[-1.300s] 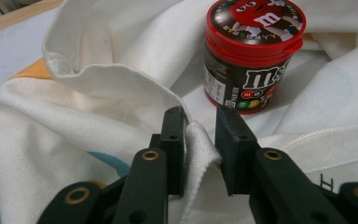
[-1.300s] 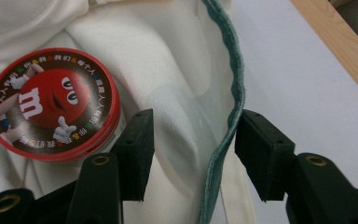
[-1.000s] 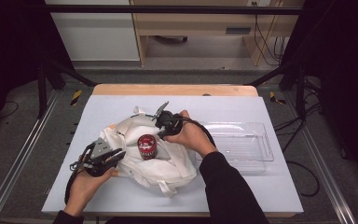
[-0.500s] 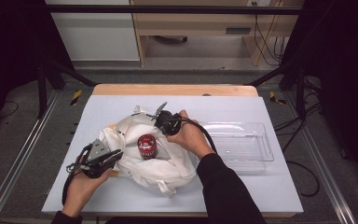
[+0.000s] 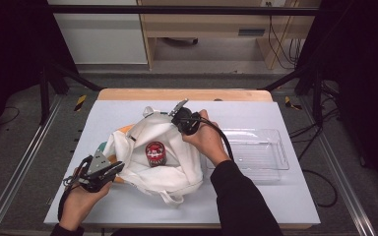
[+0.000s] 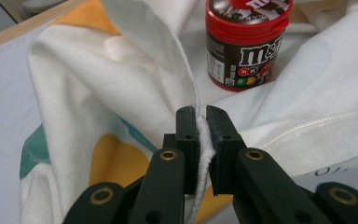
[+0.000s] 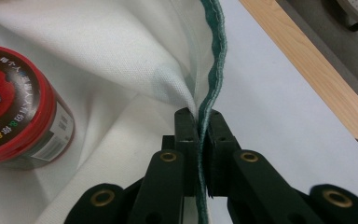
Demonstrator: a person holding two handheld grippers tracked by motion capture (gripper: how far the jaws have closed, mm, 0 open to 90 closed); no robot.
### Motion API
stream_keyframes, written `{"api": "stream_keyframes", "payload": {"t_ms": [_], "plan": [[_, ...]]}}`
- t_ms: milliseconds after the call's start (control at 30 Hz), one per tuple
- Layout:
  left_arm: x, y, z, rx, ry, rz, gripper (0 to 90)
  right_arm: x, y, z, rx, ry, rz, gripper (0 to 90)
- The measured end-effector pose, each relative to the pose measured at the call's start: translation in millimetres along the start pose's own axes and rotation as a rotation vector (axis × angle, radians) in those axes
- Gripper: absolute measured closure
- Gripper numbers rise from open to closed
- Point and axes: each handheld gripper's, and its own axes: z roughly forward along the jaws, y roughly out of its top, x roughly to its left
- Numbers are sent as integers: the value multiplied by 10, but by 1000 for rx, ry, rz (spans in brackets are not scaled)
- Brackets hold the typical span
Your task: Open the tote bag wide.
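Pinching the white cloth bag at two spots on its rim, I have both tongs closed on fabric. My left gripper sits at the near left of the table, and in the left gripper view its jaws are clamped on a folded white edge of the bag, the cloth squeezed flat between them. My right gripper is at the far side of the bag, toward the middle of the table; in the right gripper view its jaws are shut on the green-trimmed hem, which runs straight up from between them. The bag lies spread and rumpled on the pale table surface, with patches of orange and teal print on its outside. A red-lidded candy jar stands upright on the white cloth in the bag's open middle, between my two grippers and touching neither. In the left gripper view the jar is just beyond the jaws; in the right gripper view it lies off to the left. A clear plastic tray rests on the table to the right of the bag, beside my right forearm.
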Motion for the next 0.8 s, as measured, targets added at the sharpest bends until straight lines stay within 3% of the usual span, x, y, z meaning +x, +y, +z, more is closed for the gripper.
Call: {"api": "stream_keyframes", "payload": {"t_ms": [433,800], "plan": [[5,-79,-20,27,-4,7,844,-49,-26,46,32,-29,8,862],[16,-117,-38,20,-10,-11,845,-60,-30,82,55,-54,12,861]]}}
